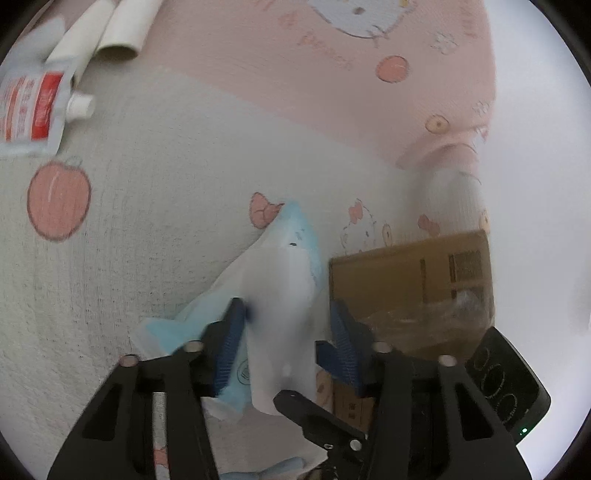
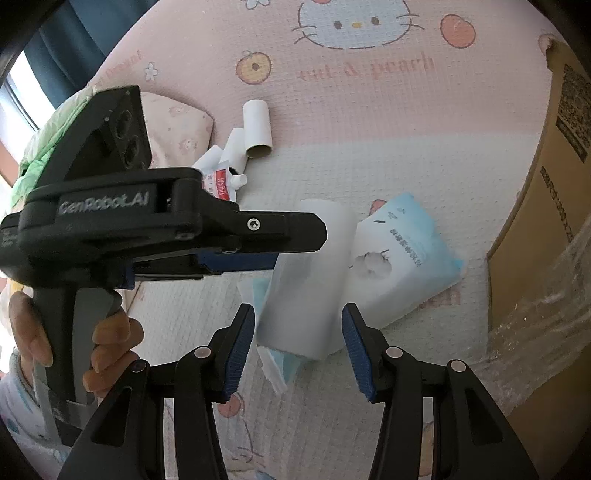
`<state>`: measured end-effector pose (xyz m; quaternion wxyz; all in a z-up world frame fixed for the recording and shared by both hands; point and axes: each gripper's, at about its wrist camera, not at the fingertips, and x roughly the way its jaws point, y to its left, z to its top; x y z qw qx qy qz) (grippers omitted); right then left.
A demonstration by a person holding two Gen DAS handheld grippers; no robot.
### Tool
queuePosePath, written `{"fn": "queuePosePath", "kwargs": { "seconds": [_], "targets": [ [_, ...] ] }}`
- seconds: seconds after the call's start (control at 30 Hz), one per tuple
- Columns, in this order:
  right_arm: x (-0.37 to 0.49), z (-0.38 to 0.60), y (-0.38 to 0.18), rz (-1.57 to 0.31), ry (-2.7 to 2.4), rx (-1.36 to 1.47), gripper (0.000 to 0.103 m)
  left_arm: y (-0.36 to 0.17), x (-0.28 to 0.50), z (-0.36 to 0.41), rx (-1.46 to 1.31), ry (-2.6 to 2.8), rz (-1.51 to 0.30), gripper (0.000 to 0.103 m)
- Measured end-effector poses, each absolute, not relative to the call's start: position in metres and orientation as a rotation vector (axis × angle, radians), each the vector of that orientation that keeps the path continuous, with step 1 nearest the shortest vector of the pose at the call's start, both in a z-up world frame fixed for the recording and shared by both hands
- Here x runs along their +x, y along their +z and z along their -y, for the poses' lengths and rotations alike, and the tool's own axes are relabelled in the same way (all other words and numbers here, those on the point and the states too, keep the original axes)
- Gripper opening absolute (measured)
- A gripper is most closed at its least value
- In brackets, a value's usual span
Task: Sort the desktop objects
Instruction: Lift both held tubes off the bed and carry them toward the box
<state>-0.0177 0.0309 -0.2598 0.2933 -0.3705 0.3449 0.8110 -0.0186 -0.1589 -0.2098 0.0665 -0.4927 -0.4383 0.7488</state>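
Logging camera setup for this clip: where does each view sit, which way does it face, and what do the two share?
Left wrist: rides the left gripper, looking down along its fingers at the white roll on the blue-and-white pack; cardboard box at right.
Right wrist: rides the right gripper, angled down at the same roll and pack; the left gripper and the hand holding it show at left.
Shared: roll, pack, box, cardboard tubes, patterned mat.

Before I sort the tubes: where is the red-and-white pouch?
Left wrist view, far upper left: the pouch lies on the mat just below two cardboard tubes.
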Motion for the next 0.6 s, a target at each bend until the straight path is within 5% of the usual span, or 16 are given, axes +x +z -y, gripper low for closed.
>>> {"fn": "queuePosePath", "kwargs": {
  "seconds": [0.17,0.6],
  "targets": [
    [-0.022,-0.039,-0.262,-0.929,2.142,-1.002,0.046,-0.221,-0.013,0.161,-1.45,2.193,1.446,0.04],
    [-0.016,-0.041,-0.258,-0.989,2.154,-0.967,0.046,-0.186,-0.008,0.158,-1.267,2.291,1.353,0.039]
  ]
}}
